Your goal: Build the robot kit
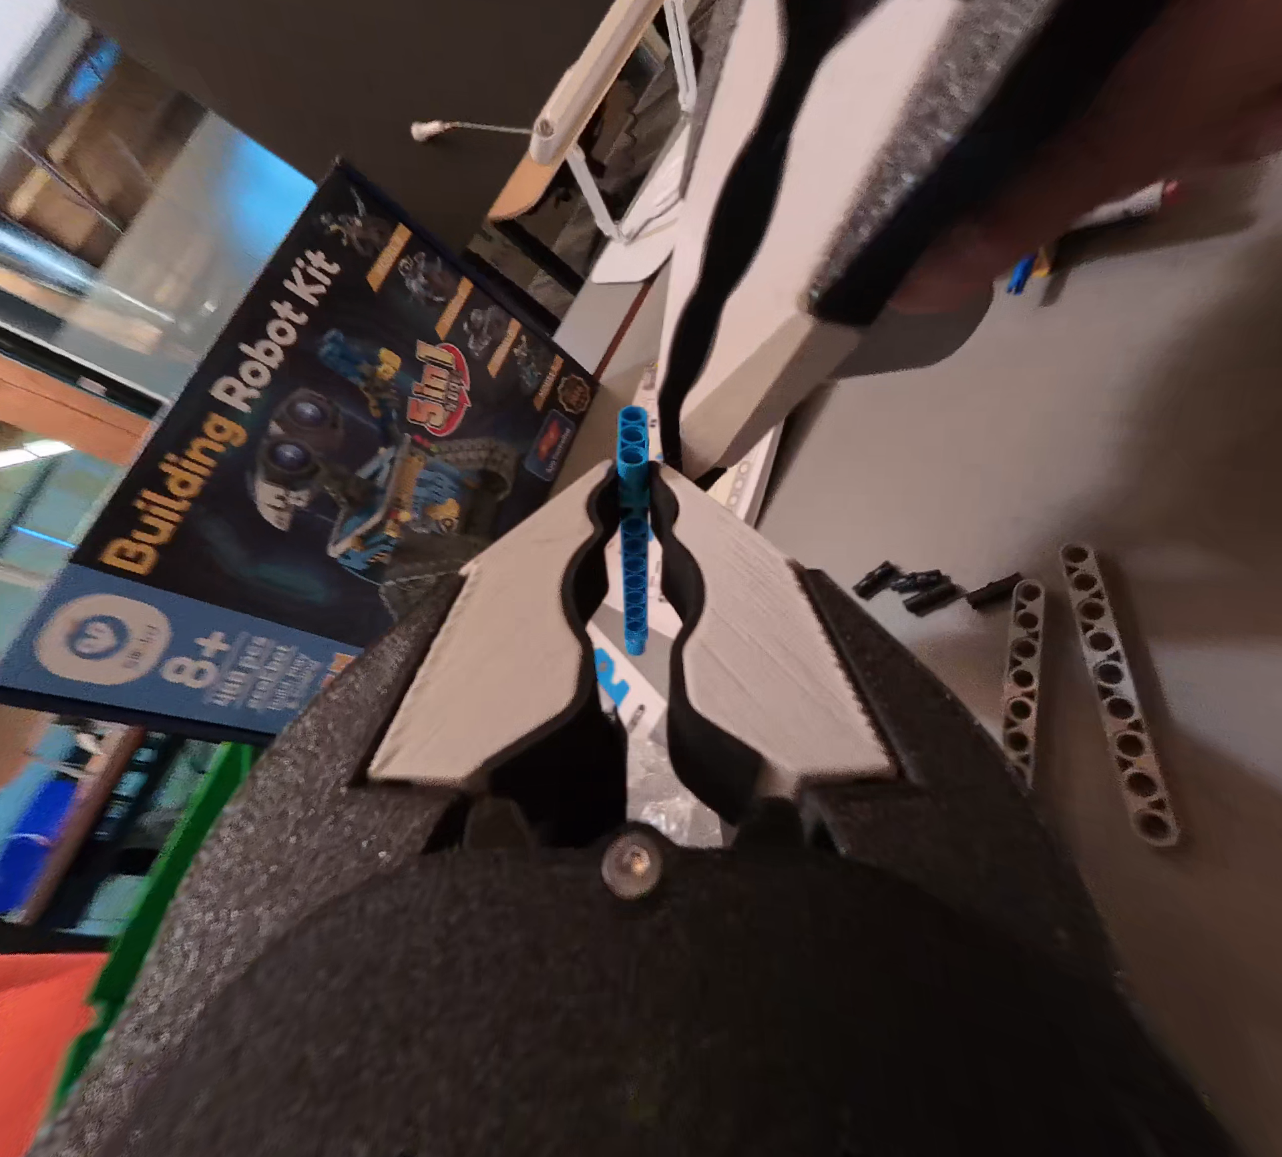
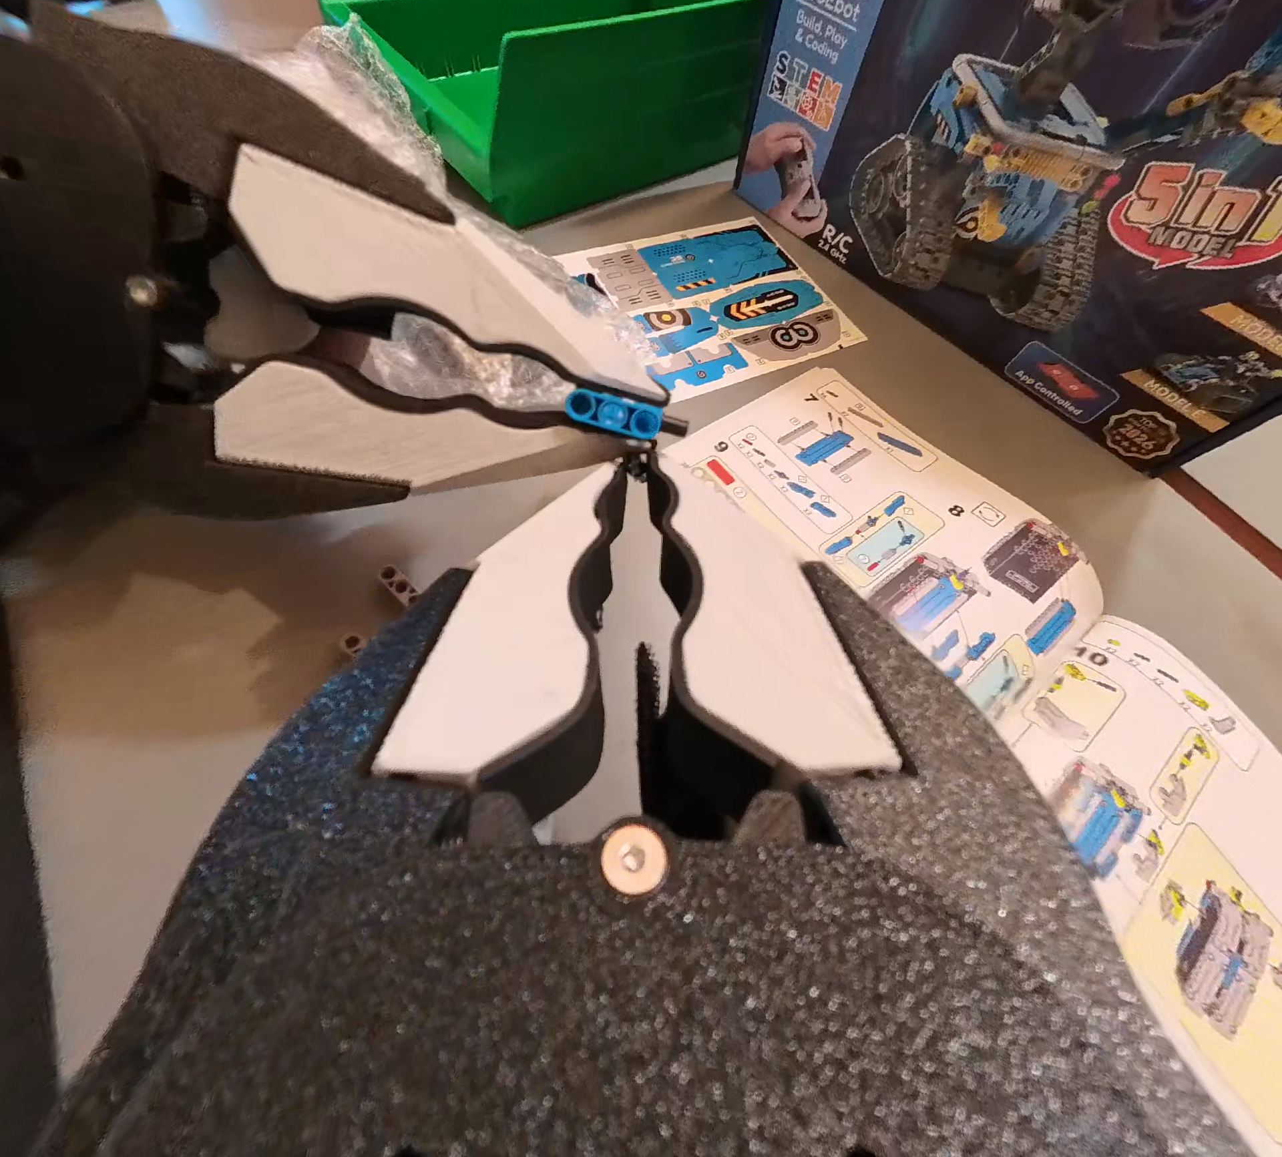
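My left gripper is shut on a long blue beam with holes, which stands up between its jaws, its top sticking out past the tips. In the right wrist view the left gripper comes in from the left with the blue beam's end facing the camera. My right gripper is shut on a small black pin right under the beam's end, touching or nearly touching it. A short black stub sticks out beside the beam. In the left wrist view the right gripper reaches down from above.
A robot kit box stands at the back right, with a green bin to its left. A sticker sheet and an open instruction booklet lie on the table. Two grey beams and loose black pins lie nearby. My left and right fingertips are right by each other.
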`<state>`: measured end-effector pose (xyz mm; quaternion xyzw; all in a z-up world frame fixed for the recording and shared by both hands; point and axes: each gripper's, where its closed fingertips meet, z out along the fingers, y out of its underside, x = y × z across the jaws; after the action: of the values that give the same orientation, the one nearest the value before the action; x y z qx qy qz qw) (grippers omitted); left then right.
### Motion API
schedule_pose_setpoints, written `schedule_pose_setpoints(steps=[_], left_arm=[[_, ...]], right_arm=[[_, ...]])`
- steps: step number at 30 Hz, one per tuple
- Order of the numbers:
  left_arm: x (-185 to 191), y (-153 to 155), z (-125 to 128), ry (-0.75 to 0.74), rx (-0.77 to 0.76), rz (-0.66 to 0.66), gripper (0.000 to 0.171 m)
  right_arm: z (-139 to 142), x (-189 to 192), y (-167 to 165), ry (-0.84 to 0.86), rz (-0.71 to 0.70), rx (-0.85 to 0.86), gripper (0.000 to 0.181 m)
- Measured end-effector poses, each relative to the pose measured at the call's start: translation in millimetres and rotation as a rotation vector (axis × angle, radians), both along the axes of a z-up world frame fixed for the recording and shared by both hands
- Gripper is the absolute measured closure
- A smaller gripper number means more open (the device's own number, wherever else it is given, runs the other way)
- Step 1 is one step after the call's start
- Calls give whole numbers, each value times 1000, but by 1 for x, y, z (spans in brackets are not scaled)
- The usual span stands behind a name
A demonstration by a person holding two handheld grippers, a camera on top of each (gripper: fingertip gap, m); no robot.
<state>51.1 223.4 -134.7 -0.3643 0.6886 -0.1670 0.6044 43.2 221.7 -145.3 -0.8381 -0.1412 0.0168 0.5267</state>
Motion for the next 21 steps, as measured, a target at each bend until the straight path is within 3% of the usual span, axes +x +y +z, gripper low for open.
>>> schedule_pose_setpoints(steps=[3,5,7,12,17,21], left_arm=[[-1,-4,3,-16,109,-9,166],[-1,-7,7,-37,104,-27,166],[-3,-9,14,-73,42,-44,165],[-6,-2,30,-143,-353,-113,165],[-9,-7,37,-160,-393,-172,165],[-11,-1,43,-198,-392,-158,165]], right_arm=[[1,-1,-3,97,31,-7,177],[3,-3,-6,237,65,-22,177],[8,-6,-7,416,111,-24,178],[44,-8,-10,710,236,117,178],[41,-18,-14,772,298,59,178],[52,-16,-17,994,350,60,178]])
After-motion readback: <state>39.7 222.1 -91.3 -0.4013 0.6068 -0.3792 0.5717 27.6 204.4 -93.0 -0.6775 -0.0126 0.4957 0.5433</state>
